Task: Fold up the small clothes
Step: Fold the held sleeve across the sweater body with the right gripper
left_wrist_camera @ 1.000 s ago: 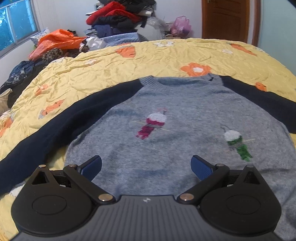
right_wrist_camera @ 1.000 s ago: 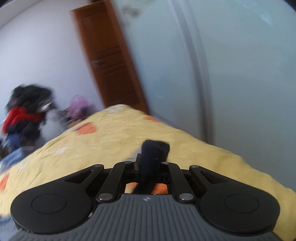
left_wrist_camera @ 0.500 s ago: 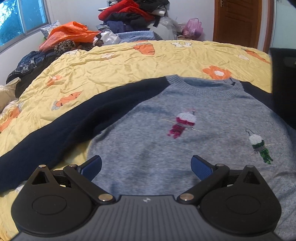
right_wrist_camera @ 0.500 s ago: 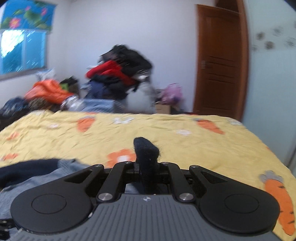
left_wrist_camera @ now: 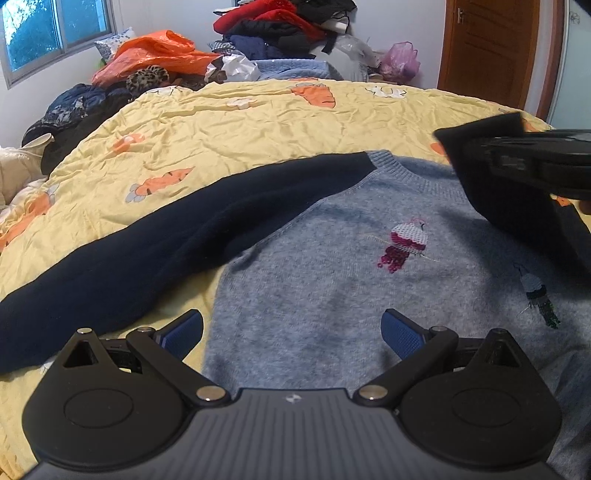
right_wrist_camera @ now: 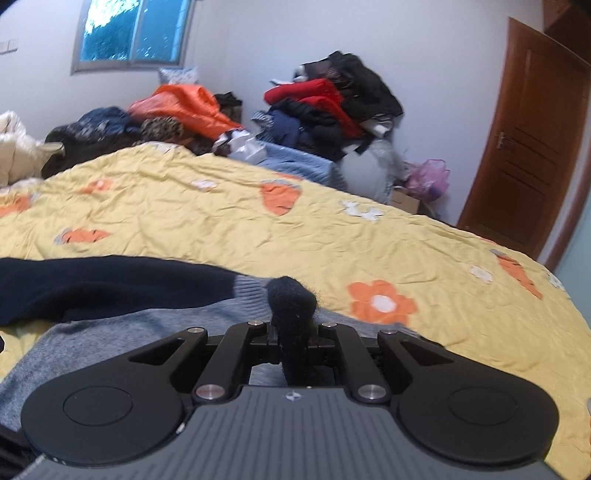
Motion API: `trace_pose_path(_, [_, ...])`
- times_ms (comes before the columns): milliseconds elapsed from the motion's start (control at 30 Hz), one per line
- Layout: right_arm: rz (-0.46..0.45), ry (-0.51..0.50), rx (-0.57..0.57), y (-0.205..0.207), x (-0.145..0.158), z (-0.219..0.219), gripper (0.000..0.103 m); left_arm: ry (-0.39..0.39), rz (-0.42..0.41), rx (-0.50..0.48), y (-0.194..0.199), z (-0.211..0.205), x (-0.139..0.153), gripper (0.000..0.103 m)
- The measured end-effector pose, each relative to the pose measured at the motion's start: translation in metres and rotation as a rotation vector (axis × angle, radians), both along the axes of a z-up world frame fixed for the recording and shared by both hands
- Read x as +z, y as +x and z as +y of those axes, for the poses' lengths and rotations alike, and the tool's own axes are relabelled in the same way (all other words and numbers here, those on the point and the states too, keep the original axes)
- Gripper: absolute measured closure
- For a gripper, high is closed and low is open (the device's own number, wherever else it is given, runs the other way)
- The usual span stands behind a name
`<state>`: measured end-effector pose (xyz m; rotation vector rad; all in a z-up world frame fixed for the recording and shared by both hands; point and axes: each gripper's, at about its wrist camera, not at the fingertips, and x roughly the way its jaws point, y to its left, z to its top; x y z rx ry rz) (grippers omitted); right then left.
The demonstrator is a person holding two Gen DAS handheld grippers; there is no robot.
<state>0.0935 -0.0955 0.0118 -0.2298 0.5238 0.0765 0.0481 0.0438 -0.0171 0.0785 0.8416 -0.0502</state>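
Spread flat on a crumpled yellow bedspread with orange carrot and flower prints [left_wrist_camera: 229, 136]: a grey knitted sweater with navy sleeves and two embroidered birds [left_wrist_camera: 332, 288], one sleeve stretched out flat. Above its lower part, the left gripper [left_wrist_camera: 291, 332], jaws spread wide, holding nothing. Over the collar, the right gripper [right_wrist_camera: 291, 332], jaws pinching the other navy sleeve's cuff [right_wrist_camera: 291, 299], lifted off the bed.

Sweater [left_wrist_camera: 332, 295] flat on the bedspread [left_wrist_camera: 258, 140], clothes pile [left_wrist_camera: 280, 29] behind, door [left_wrist_camera: 487, 48] at right
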Motion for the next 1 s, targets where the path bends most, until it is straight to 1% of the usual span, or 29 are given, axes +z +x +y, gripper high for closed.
trace_pose_path(233, [0.029,0.014,0.021,0.020,-0.014,0.029,0.086,-0.006,0.004,0.009,-0.004,0.009,-0.001,0.000])
trace_pose_path(433, [0.050,0.061,0.009,0.030,-0.024,0.040,0.086,-0.017,0.013,0.041,-0.002,0.019,-0.002,0.000])
trace_pose_path(500, [0.056,0.059,0.007,0.031,-0.028,0.042,0.085,-0.020,0.017,0.050,-0.002,0.022,-0.003,0.000])
trace_pose_path(533, [0.071,0.059,0.012,0.033,-0.030,0.043,0.080,-0.022,0.018,0.052,-0.002,0.023,-0.003,0.000])
trace_pose_path(567, [0.098,0.063,0.020,0.035,-0.033,0.042,0.079,-0.024,0.020,0.054,-0.001,0.024,-0.003,0.000])
trace_pose_path(633, [0.175,0.101,0.054,0.037,-0.040,0.040,0.050,-0.022,0.022,0.055,-0.002,0.025,-0.003,0.000])
trace_pose_path(667, [0.196,0.138,0.065,0.036,-0.041,0.037,0.047,-0.019,0.023,0.055,-0.002,0.025,-0.004,0.000])
trace_pose_path(700, [0.198,0.190,0.072,0.032,-0.039,0.032,0.046,-0.015,0.023,0.055,-0.002,0.025,-0.004,0.000])
trace_pose_path(767, [0.199,0.327,0.089,0.024,-0.032,0.019,0.042,-0.009,0.024,0.059,-0.002,0.026,-0.004,0.000])
trace_pose_path(833, [0.221,0.454,0.079,0.021,-0.028,0.007,0.034,-0.007,0.025,0.063,-0.002,0.026,-0.004,0.000])
trace_pose_path(900, [0.285,0.505,0.049,0.025,-0.032,0.002,0.034,-0.008,0.025,0.070,-0.001,0.027,-0.004,0.000])
trace_pose_path(967, [0.341,0.501,0.047,0.027,-0.039,0.005,0.034,-0.010,0.026,0.075,-0.001,0.028,-0.004,0.000])
trace_pose_path(1000, [0.355,0.479,0.041,0.027,-0.042,0.007,0.034,-0.010,0.028,0.076,-0.001,0.028,-0.004,0.000])
